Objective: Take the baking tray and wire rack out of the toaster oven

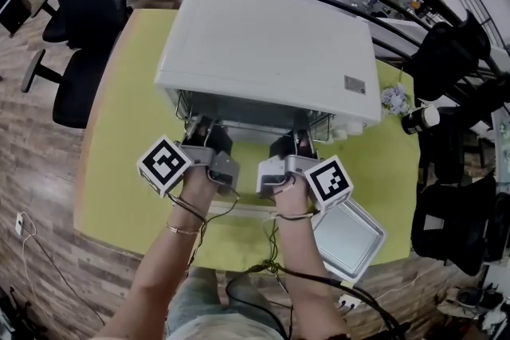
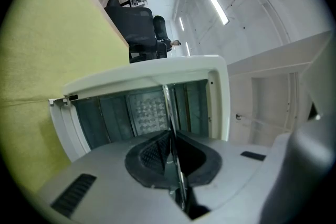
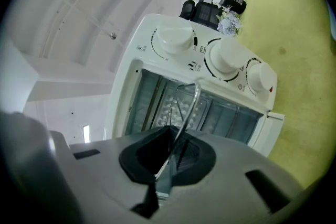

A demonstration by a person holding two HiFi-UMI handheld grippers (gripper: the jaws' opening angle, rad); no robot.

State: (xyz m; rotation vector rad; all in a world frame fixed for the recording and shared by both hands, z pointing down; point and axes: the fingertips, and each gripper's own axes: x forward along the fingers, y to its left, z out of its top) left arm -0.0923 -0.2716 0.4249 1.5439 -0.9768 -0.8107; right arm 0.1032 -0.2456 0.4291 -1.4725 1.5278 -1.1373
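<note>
A white toaster oven stands on the yellow-green table with its front open toward me. The wire rack sticks partly out of the oven mouth. My left gripper is shut on the rack's front rod at the left side, and my right gripper is shut on the same rod at the right side. Both point level into the oven. The left gripper view shows the jaws pinching the thin wire; the right gripper view shows its jaws likewise. A silver baking tray lies on the table's near right corner.
The oven's knobs sit at its right side. The lowered door's edge lies under my wrists. A small flower bunch and a black-and-white cylinder stand right of the oven. Black office chairs surround the table.
</note>
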